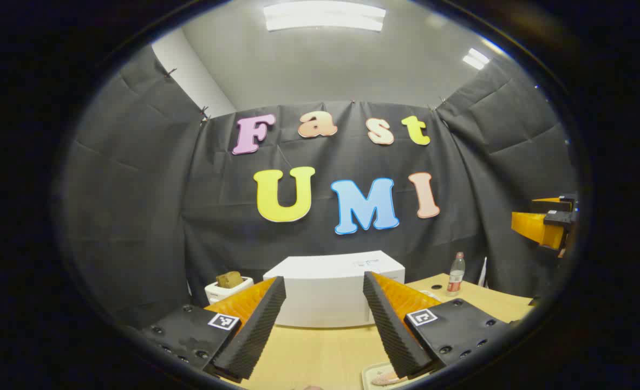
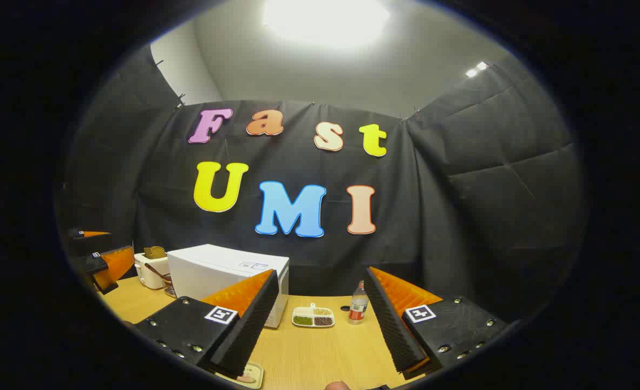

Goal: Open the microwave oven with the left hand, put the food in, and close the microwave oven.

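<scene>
A white microwave oven stands at the back of the wooden table, and its door looks closed. My left gripper faces it from a distance, open with nothing between its fingers. Below the left gripper, near the table's front edge, a small plate with food peeks in. In the right gripper view the microwave oven stands to the left. My right gripper is open and empty above the table, and the plate with food lies under its left finger. The right gripper also hangs at the far right of the left gripper view.
A white toaster holding bread stands left of the microwave. A bottle with a red label and a divided tray of grains sit to its right. The left gripper appears at the far left of the right gripper view.
</scene>
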